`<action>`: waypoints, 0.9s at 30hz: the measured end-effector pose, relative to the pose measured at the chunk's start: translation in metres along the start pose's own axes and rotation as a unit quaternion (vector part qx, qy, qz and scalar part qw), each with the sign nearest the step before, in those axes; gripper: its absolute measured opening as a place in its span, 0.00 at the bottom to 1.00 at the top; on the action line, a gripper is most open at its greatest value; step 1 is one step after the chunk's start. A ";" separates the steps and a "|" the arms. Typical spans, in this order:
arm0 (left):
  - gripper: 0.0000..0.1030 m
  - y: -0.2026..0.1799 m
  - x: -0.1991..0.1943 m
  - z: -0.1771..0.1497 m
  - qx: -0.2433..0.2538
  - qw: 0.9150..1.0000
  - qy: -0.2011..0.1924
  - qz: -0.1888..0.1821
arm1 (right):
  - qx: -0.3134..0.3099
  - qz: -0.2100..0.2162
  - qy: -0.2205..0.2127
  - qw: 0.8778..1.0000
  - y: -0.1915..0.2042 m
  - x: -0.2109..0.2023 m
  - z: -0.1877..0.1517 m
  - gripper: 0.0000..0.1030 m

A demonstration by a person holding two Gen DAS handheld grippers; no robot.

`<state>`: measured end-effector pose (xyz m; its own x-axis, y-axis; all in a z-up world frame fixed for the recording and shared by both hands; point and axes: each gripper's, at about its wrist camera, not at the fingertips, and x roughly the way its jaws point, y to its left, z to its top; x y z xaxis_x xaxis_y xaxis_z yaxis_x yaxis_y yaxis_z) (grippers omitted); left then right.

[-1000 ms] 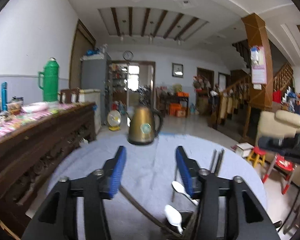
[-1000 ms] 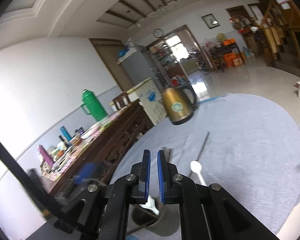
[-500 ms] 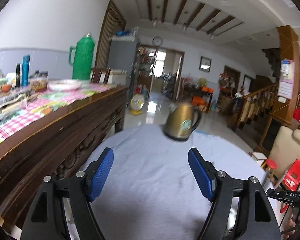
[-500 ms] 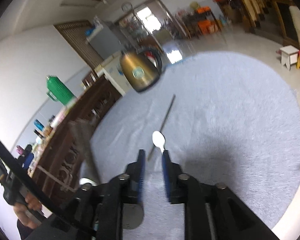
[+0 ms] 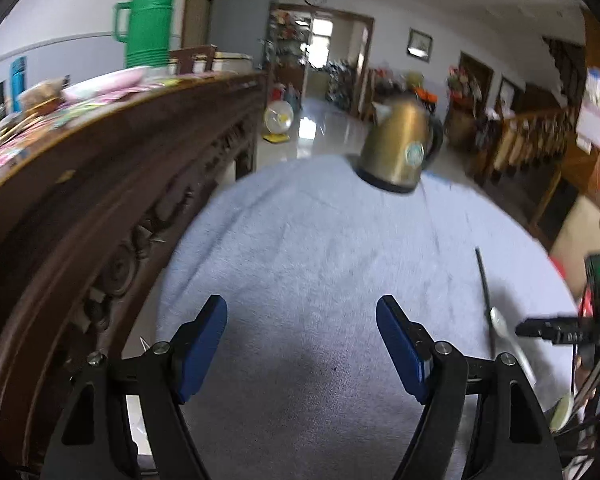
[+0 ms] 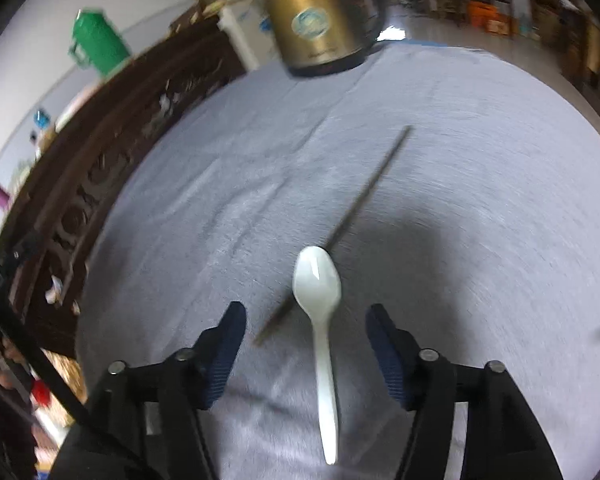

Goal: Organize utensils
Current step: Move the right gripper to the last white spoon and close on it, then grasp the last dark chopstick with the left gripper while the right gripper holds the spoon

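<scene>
Both grippers' fingers are spread, grasping nothing: the right gripper [image 6: 304, 344] straddles a white plastic spoon [image 6: 320, 312] beside a thin dark chopstick [image 6: 352, 216]; the left gripper [image 5: 302, 344] hovers before the brass-coloured kettle [image 5: 400, 148].

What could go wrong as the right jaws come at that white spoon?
The white spoon lies flat on the grey cloth, so the open right gripper may pinch cloth or skid off its thin handle. A dark chopstick lies beside the bowl and could be nudged or caught.
</scene>
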<state>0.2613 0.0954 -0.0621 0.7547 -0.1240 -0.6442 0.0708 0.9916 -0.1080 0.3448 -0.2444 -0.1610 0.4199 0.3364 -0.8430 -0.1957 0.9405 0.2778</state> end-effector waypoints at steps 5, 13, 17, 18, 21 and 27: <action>0.75 -0.020 0.028 0.009 0.041 0.999 0.022 -0.012 | -0.038 -0.048 0.029 0.998 0.011 0.031 0.013 0.65; 0.75 -0.079 0.082 0.042 0.090 0.991 0.069 -0.071 | -0.020 -0.061 0.012 0.998 -0.011 0.021 0.009 0.31; 0.75 -0.129 0.120 0.058 0.115 0.982 0.102 -0.112 | 0.022 -0.046 -0.017 0.999 -0.041 -0.002 0.001 0.31; 0.75 -0.146 0.131 0.062 0.125 0.979 0.110 -0.121 | 0.032 -0.041 -0.022 0.998 -0.047 -0.006 0.000 0.31; 0.75 -0.193 0.157 0.069 0.158 0.969 0.127 -0.140 | 0.064 -0.027 -0.035 0.997 -0.068 -0.020 -0.006 0.31; 0.75 -0.265 0.211 0.076 0.200 0.952 0.169 -0.159 | 0.097 -0.028 -0.041 0.994 -0.097 -0.033 -0.012 0.31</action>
<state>0.4516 -0.1914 -0.1122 0.4047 -0.3581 -0.8414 0.5547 0.8277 -0.0854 0.3393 -0.3476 -0.1659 0.4972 0.2780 -0.8219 0.0011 0.9471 0.3210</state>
